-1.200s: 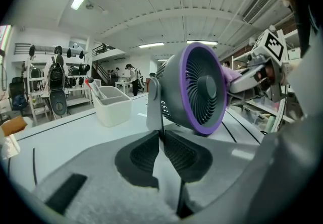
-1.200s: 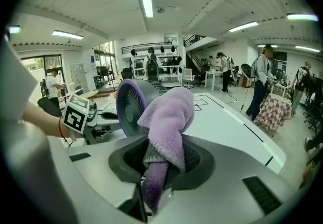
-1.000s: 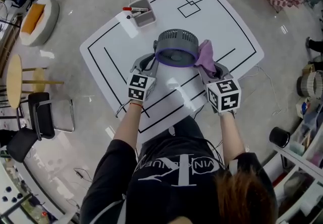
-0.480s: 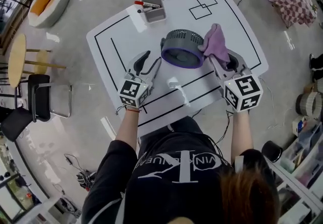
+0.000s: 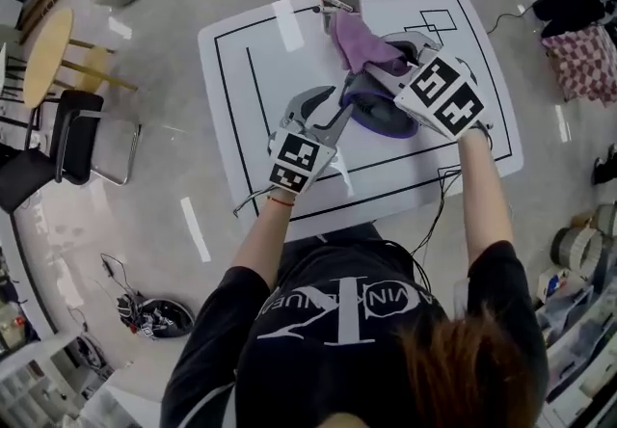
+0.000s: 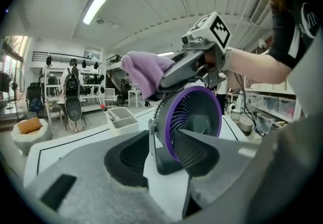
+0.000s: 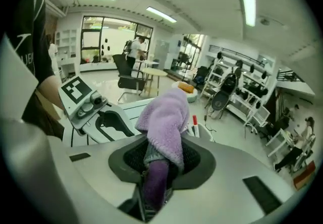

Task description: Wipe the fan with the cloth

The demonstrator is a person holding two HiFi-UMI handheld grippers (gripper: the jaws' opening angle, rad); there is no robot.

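The left gripper (image 6: 161,160) has its jaws spread, and they have just been opening. The foot of a small grey desk fan (image 6: 194,122) with a purple front ring shows in the gap ahead of them, with neither pad pressing on it. The right gripper (image 7: 161,162) pinches a fluffy lilac cloth (image 7: 164,114) tight between its jaws and holds it over the fan's top rim; whether the cloth meets the fan I cannot tell. The fan stands upright on a white table (image 5: 251,127) marked with black lines, near a grey plastic bin (image 6: 123,119).
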